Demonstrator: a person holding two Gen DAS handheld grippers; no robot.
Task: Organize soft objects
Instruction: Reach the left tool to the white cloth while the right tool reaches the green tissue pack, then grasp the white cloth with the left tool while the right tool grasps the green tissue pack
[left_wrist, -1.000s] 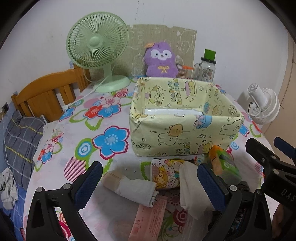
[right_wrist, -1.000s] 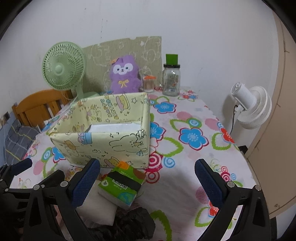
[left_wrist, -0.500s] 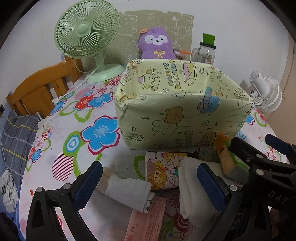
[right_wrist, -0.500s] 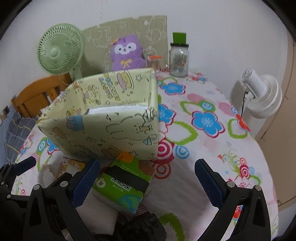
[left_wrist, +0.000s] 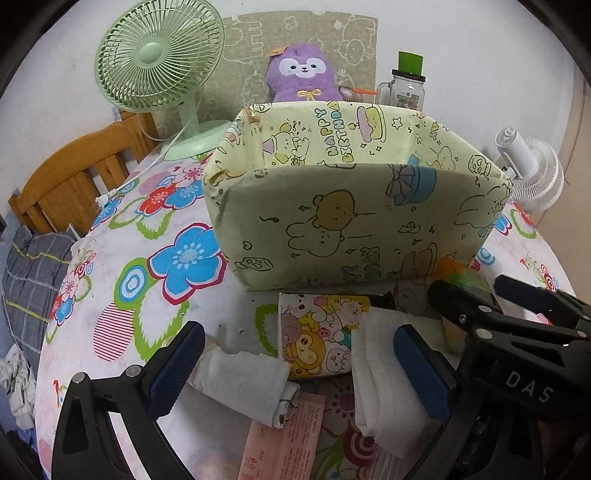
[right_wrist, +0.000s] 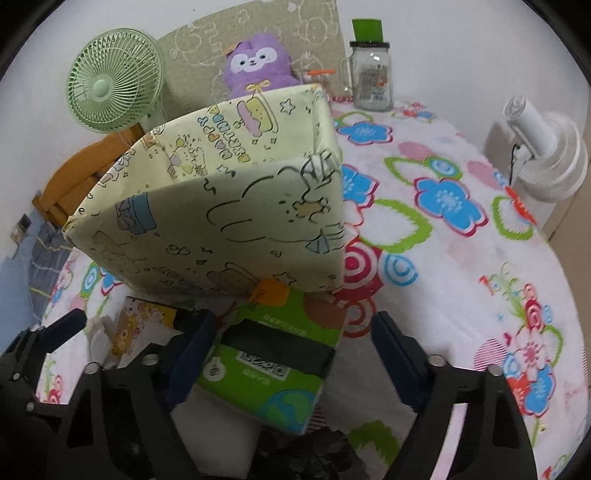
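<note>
In the left wrist view, the left gripper (left_wrist: 295, 373) hung over the flower-print surface (left_wrist: 122, 306) with its two fingers (left_wrist: 173, 365) well apart and nothing pressed between them. Between them lay a rolled white cloth (left_wrist: 245, 384), partly over a pink packet (left_wrist: 284, 439). Just beyond sat one cartoon-print pack (left_wrist: 317, 338), and a folded white cloth (left_wrist: 380, 376) lay against the inner side of the right-hand finger. The pale yellow cartoon box (left_wrist: 332, 221) stood right behind these soft things, its tall near wall closing off the way forward. The right gripper (left_wrist: 517, 314) crossed in from the right edge, covering most of a green tissue pack (left_wrist: 465, 277). Behind the box stood one green fan (left_wrist: 159, 59), one purple plush (left_wrist: 303, 74) and one glass jar (left_wrist: 404, 88); a white fan (left_wrist: 532, 173) stood off the right side, a wooden chair (left_wrist: 70, 181) off the left.

In the right wrist view, the right gripper (right_wrist: 291, 358) had just been closing its fingers (right_wrist: 188, 354), which were still apart around the green tissue pack (right_wrist: 273, 354); whether the left one touched the pack could not be told. The pack's far end tucked against the foot of the box (right_wrist: 221, 221). The left gripper (right_wrist: 44, 343) showed at the lower left, beside the cartoon-print pack (right_wrist: 136, 325). The two fans, plush and jar stood as seen from the other side.
</note>
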